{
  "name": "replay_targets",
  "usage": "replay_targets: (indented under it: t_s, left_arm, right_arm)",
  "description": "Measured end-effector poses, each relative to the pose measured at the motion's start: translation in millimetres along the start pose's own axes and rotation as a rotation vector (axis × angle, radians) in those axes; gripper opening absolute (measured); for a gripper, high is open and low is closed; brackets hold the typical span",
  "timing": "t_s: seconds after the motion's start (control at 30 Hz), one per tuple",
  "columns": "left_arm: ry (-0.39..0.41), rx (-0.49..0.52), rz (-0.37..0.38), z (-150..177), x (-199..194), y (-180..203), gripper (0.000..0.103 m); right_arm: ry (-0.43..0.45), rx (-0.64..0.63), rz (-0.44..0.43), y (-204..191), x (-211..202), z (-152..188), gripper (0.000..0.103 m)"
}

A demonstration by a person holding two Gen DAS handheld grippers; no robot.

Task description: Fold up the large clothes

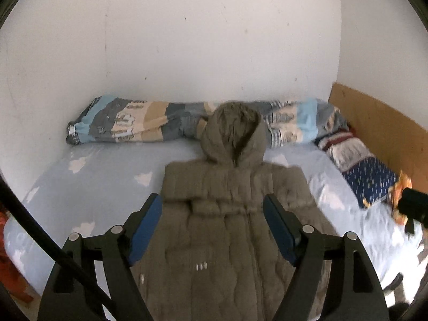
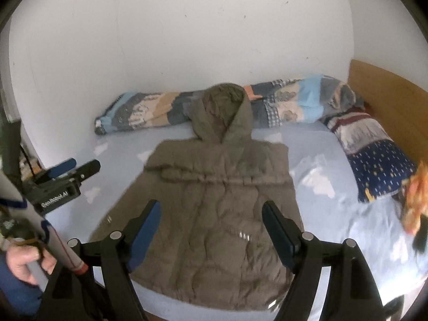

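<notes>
An olive-brown quilted coat with a hood lies flat on the bed, hood toward the wall. Its sleeves are folded across the chest. My left gripper hovers above the coat's middle, blue pads wide apart, nothing between them. My right gripper hangs over the coat's lower half, also open and empty. In the right wrist view the left gripper shows at the left, off the coat's left edge, with a hand on its handle.
The bed has a light blue sheet with white clouds. A rolled patchwork duvet lies along the white wall. A dark blue patterned pillow and an orange item sit at the right by the wooden headboard.
</notes>
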State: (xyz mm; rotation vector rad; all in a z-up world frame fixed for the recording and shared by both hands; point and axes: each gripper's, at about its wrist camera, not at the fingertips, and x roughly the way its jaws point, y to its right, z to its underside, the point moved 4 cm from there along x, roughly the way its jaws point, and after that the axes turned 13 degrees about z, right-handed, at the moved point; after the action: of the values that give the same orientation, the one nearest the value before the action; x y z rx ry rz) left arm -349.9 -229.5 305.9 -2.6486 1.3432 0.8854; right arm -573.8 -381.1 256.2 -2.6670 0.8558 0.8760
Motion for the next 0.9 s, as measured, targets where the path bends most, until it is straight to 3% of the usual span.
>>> replay_targets:
  t_s: [0.17,0.37,0.5,0.63,0.9]
  left_arm:
    - [0.036,-0.110,0.029,-37.4,43.1,-28.0,0.079]
    - [-0.045,-0.109,-0.016,-25.9,144.6,-62.5,0.079]
    - [-0.134,-0.165,-0.023,-8.8,202.0,-90.8,0.079]
    - [-0.139,-0.175,-0.024,-2.6,227.6,-113.3,0.079]
    - [-0.185,-0.201,0.000,7.5,257.5,-139.1,0.079]
  right_arm:
    - [0.014,0.022,-0.036,8.0,6.8,-69.4,0.083]
    - [-0.006,-0.017,-0.040,-1.2,63.4,-147.3,0.083]
    - [-0.100,0.018,-0.050,-0.7,151.5,-186.4,0.083]
    - [-0.191,0.069,-0.017,1.4,262.0,-218.5,0.083]
    - [-0.237,0.120,0.088,5.1,436.7,-267.0,0.083]
